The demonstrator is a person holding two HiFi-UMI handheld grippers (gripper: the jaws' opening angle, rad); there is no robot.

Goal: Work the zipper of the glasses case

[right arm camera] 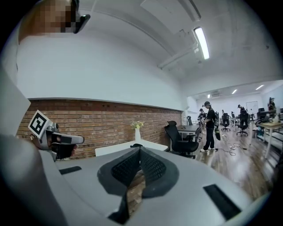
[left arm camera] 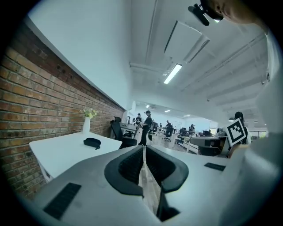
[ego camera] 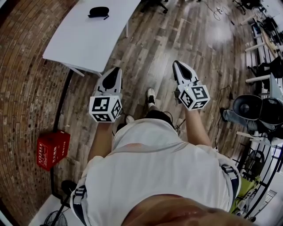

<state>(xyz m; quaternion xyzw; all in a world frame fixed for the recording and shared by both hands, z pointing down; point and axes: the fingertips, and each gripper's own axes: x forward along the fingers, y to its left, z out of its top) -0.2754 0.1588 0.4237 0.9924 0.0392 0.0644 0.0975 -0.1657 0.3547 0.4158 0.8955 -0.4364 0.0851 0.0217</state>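
1. The glasses case [ego camera: 98, 12] lies on the white table [ego camera: 75, 44], well ahead of both pairs of jaws.
2. Left gripper [ego camera: 116, 70]: jaws pressed together, empty; the case sits left of its tips.
3. Right gripper [ego camera: 177, 65]: jaws together, empty; a dark sliver above its tips may be the case.

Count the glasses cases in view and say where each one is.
1. A black glasses case lies on the white table, untouched by either gripper. No other shows, though the distant desks are too small to check.
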